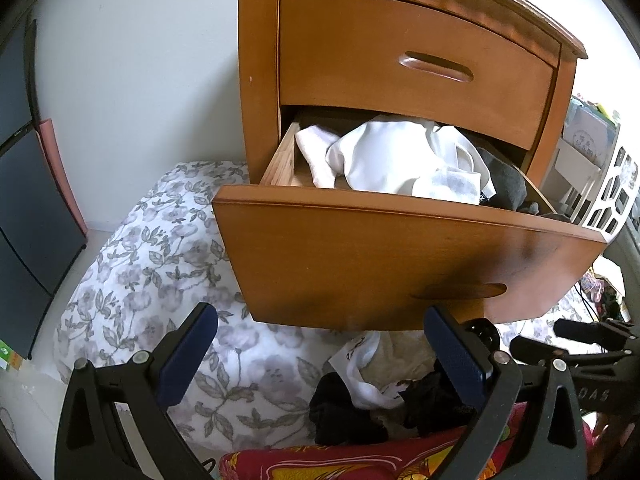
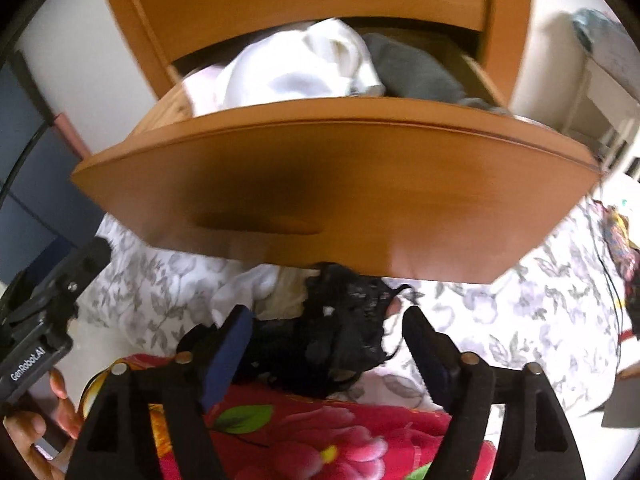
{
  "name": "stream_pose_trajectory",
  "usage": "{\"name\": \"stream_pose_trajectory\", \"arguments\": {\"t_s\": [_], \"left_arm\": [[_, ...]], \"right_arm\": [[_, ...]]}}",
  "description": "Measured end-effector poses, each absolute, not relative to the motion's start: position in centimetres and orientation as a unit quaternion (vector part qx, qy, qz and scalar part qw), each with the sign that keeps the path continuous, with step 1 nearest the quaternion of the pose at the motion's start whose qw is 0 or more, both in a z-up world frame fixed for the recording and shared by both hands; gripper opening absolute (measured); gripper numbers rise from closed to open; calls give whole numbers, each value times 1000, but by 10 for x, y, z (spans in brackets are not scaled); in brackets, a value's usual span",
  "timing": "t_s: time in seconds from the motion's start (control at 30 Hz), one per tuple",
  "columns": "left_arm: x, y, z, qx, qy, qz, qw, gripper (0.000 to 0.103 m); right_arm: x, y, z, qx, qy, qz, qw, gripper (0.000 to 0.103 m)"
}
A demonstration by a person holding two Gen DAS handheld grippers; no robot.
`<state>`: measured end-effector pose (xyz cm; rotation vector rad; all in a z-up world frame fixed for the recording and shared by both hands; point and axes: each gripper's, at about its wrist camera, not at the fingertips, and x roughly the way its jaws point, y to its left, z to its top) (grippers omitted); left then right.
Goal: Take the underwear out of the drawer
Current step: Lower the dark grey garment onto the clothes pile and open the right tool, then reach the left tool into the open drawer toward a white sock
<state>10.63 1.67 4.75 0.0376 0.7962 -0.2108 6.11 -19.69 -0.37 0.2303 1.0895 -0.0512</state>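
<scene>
Black lace underwear (image 2: 352, 320) lies limp between my right gripper's (image 2: 326, 344) spread jaws, unheld; soft, light white garments (image 2: 304, 64) upper centre bunch easily.

The wooden drawer (image 1: 400, 256), the lower one of a small chest, is standing pulled well out, its curved front bearing a recessed handle. White underwear (image 1: 404, 160) is lying bunched and crumpled along its left and middle, rising above the front edge, with grey pieces (image 1: 506, 188) sitting at the right end. Below the drawer's front edge, black lace underwear (image 2: 352, 320) is lying heaped beside white and cream pieces (image 2: 264, 286).
</scene>
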Motion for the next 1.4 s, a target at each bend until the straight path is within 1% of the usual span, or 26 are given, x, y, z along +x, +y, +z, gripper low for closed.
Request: {"name": "stream_pose_trajectory", "arguments": {"t_s": [0.17,0.27,0.43,0.6,0.83,0.97,1.17,1.27,1.4], "left_arm": [[106,15,48,23,386,-100,917,103],[105,14,48,25,383,-99,918,103],[104,16,51,23,378,-105,920,103],[100,15,57,18,362,-132,923,103],[102,5,71,20,359,-184,915,103],[111,-4,90,22,353,-216,910,103],[133,-26,130,63,333,-256,905,103],[155,-35,143,74,350,-237,903,103],[199,-52,144,64,430,-221,873,103]], "right_arm": [[58,-203,1,106,491,-43,864,92],[56,-203,7,100,471,-50,875,103],[52,-206,20,98,441,-67,890,103],[50,-207,17,102,436,-71,892,103],[46,-205,17,93,427,-85,896,103],[42,-210,19,105,416,-91,899,103],[36,-218,22,125,398,-101,903,103],[32,-221,24,132,389,-104,906,103],[32,-224,22,143,389,-98,905,103]]}}
